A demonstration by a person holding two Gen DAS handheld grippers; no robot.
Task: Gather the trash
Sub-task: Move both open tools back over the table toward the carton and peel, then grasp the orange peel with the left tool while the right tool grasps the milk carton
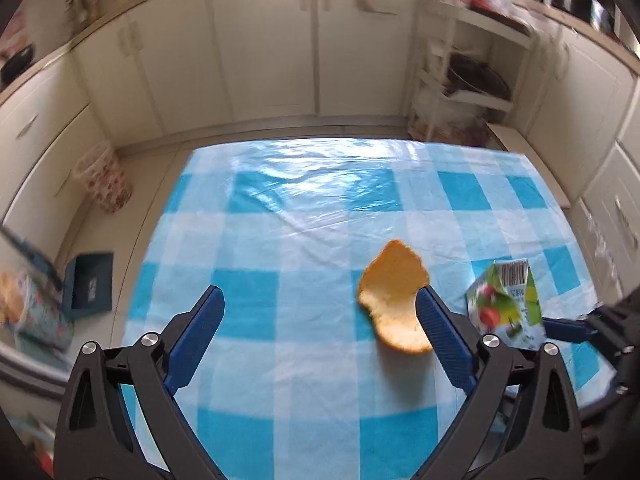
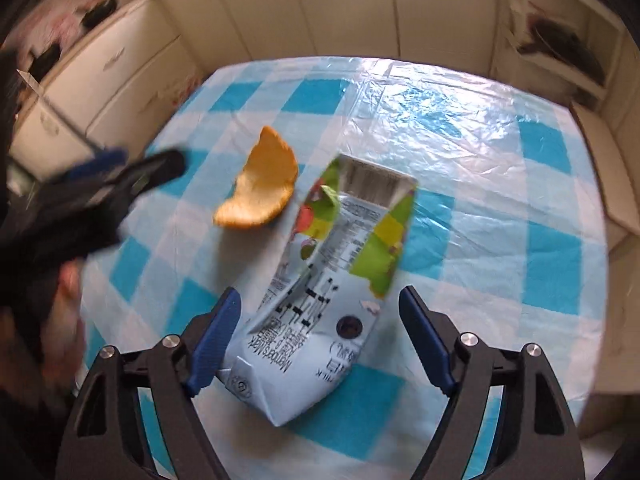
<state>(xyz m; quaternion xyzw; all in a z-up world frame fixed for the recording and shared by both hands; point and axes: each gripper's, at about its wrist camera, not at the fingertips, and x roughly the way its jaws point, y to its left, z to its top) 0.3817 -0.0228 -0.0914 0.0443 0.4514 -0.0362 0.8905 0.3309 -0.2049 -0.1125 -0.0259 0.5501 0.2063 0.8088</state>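
Observation:
An orange peel (image 1: 394, 302) lies on the blue-and-white checked tablecloth (image 1: 280, 216), touching or just beside the inner face of my left gripper's right finger. My left gripper (image 1: 320, 300) is open and holds nothing. A flattened milk carton (image 2: 332, 276) lies on the cloth with its lower end between the fingers of my open right gripper (image 2: 320, 304). The peel also shows in the right wrist view (image 2: 260, 184), left of the carton. The carton shows in the left wrist view (image 1: 506, 302) at the right, with the right gripper's finger behind it.
A floral bin (image 1: 105, 182) stands on the floor left of the table. A dark blue box (image 1: 89, 285) lies on the floor nearer. White kitchen cabinets (image 1: 260, 52) ring the room. A shelf unit with pans (image 1: 472, 80) stands at the back right.

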